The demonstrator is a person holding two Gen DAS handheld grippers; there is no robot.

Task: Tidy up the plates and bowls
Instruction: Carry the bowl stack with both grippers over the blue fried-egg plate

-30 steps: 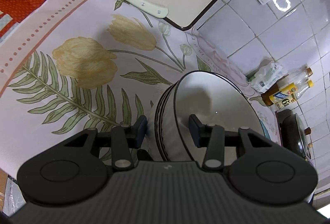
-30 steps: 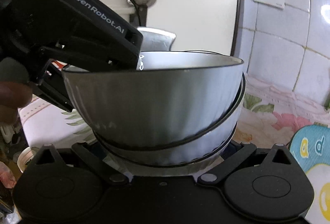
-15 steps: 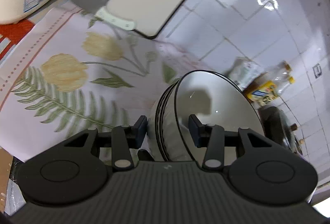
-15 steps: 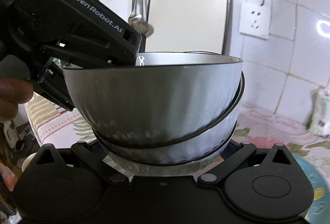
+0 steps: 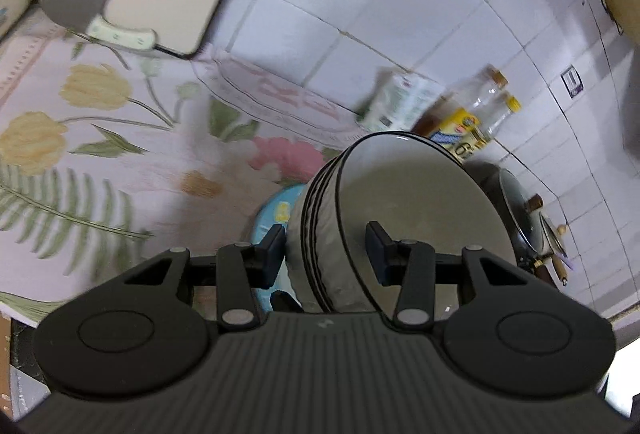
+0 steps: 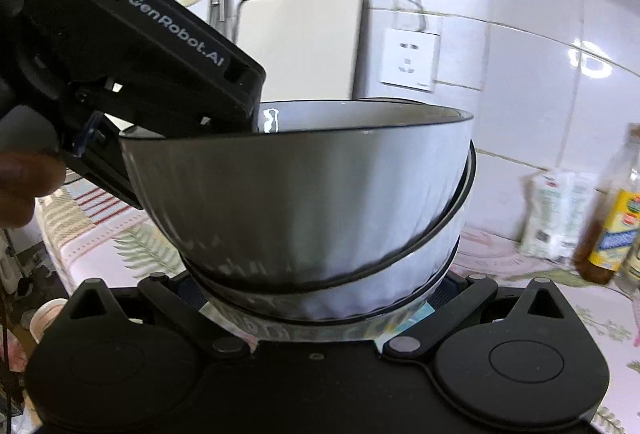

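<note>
A stack of several nested white bowls with dark rims (image 5: 420, 202) hangs in the air above the floral cloth, carried by both grippers. My left gripper (image 5: 326, 252) is shut on the stack's wall, with one pad inside the top bowl and one outside. In the right wrist view the bowl stack (image 6: 300, 194) fills the middle, and the left gripper (image 6: 244, 118) bites its rim from the upper left. My right gripper (image 6: 316, 314) clasps the stack's base from both sides, its pads mostly hidden behind the bowls. A light blue plate (image 5: 276, 218) lies on the counter below.
A cutting board (image 6: 300, 42) leans on the tiled wall, with a cleaver (image 5: 80, 2) beside it and a wall socket (image 6: 408, 58) to its right. Oil bottles (image 5: 476, 122), a white bag (image 6: 556, 214) and a dark wok (image 5: 516, 210) stand further along the counter.
Both grippers have lifted the bowl stack and carried it along the counter toward the bottles. The cloth has dropped away and the blue plate has come into sight. Neither grip has changed.
</note>
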